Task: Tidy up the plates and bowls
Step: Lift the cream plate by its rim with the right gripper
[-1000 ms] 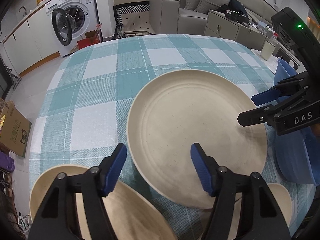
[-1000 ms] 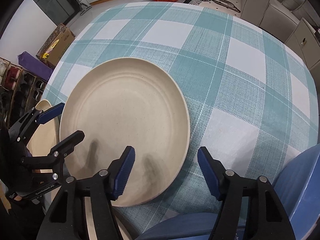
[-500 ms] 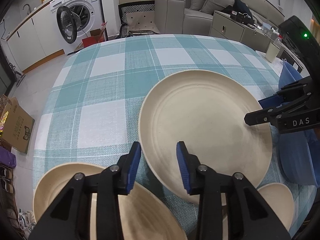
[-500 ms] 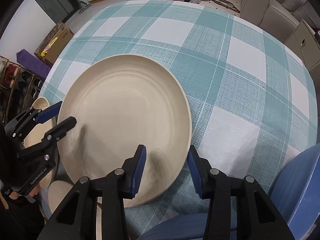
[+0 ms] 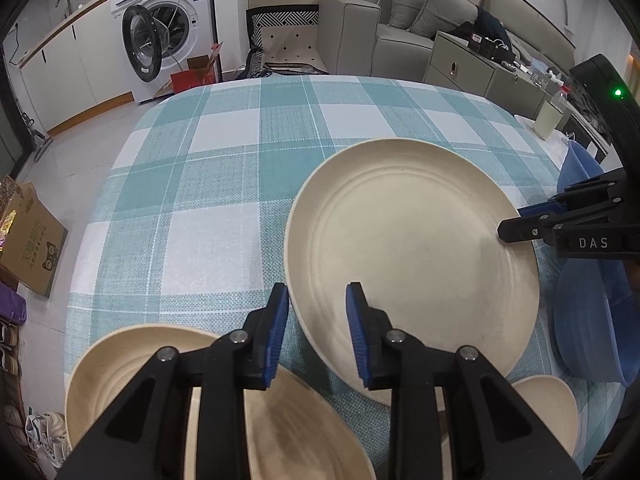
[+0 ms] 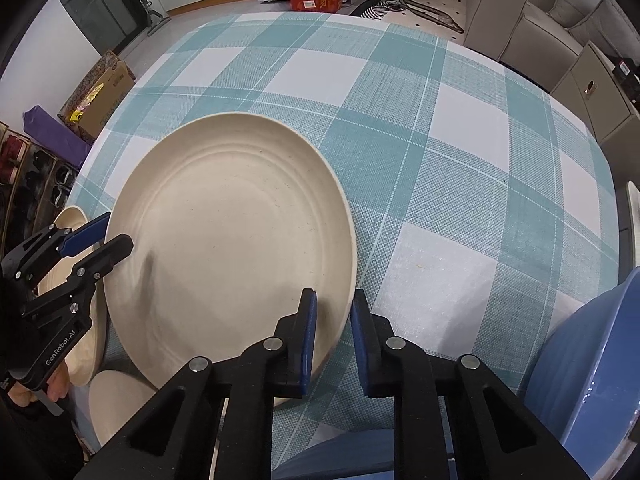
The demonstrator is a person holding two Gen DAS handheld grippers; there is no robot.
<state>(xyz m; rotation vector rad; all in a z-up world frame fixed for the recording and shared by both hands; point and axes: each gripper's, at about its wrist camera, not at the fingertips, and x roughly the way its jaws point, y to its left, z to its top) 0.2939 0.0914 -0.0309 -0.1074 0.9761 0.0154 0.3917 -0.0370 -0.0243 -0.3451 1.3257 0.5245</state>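
Cream plate point(image 5: 412, 248) (both tools clamped)

I observe the tabletop point(image 5: 224, 184) covered by a teal-and-white checked cloth point(image 6: 460, 184). On it lie a large cream plate point(image 5: 408, 240), smaller cream dishes point(image 5: 132, 356) near me, and blue bowls point(image 6: 580, 380) at the right.

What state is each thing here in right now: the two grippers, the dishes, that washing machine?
Left gripper: jaws just closed onto the big plate's near rim.
Right gripper: jaws just closed on the same plate's opposite rim.
Big plate: upright, empty, on the tablecloth.
Blue bowl: upright beside it.
Washing machine: door open.
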